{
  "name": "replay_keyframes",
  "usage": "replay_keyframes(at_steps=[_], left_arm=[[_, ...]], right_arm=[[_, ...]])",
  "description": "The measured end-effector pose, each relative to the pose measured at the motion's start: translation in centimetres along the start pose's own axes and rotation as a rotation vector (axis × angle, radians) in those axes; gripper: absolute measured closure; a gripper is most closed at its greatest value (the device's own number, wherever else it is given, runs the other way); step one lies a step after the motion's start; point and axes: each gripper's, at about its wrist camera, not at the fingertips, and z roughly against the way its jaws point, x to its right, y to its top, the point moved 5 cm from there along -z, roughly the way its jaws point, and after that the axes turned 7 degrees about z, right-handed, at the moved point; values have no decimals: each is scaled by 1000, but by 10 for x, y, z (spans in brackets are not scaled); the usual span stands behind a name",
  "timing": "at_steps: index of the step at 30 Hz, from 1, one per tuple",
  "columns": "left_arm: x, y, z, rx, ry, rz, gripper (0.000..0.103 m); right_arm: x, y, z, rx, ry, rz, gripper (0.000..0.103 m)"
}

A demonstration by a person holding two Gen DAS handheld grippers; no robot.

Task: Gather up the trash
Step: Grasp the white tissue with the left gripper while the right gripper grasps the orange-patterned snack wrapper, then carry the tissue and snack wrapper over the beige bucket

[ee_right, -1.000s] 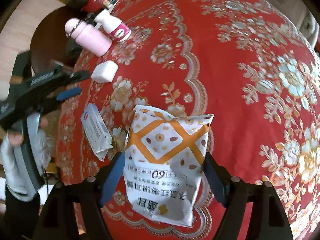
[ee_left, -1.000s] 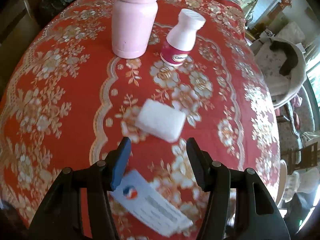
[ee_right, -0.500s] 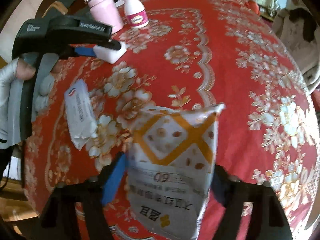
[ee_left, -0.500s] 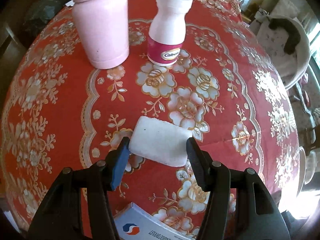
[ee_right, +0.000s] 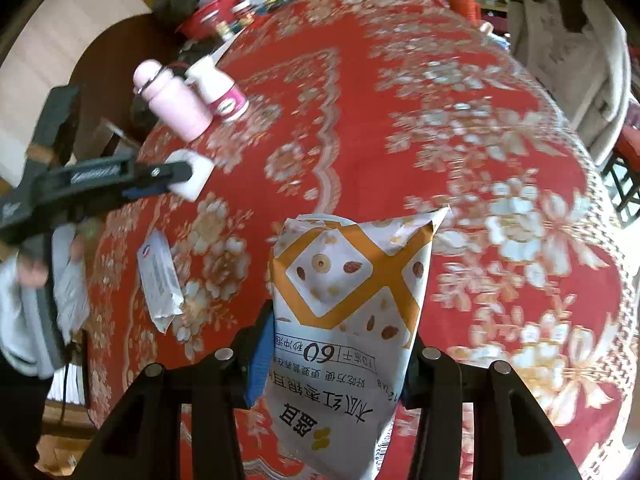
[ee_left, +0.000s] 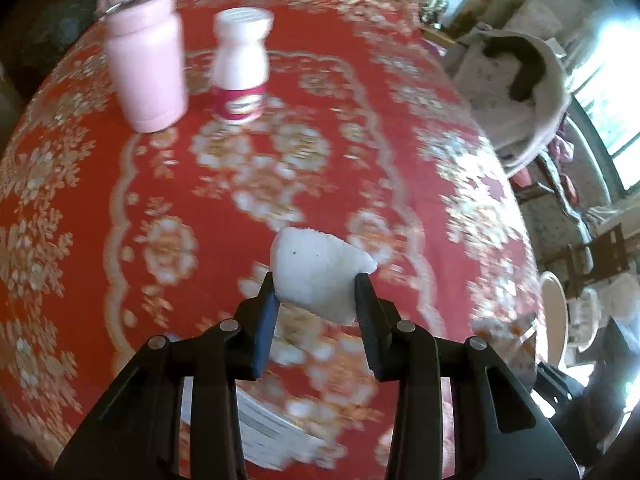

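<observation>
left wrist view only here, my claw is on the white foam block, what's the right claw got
Observer: The right claw is shut on a white and orange printed snack bag; its jaws have just been closing on it.
Operator: bag open or sealed
Observer: Its top edge looks torn open and ragged.
Operator: any other trash left
Observer: A flat white paper packet with a torn end lies on the red floral tablecloth, between the bag and your left claw, whose jaws have just been closing on the white foam block.
</observation>
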Motion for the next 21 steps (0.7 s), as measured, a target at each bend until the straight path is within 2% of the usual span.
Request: replay_keyframes(at_steps=[10,21], left_arm=[[100,-51,-1,-16,-65,-80,68],[211,-101,-12,-21,-77,-224,68]], right_arm=[[57,-25,48,37,-38,-48,56],[145,-60,106,69,-116,-153,56]])
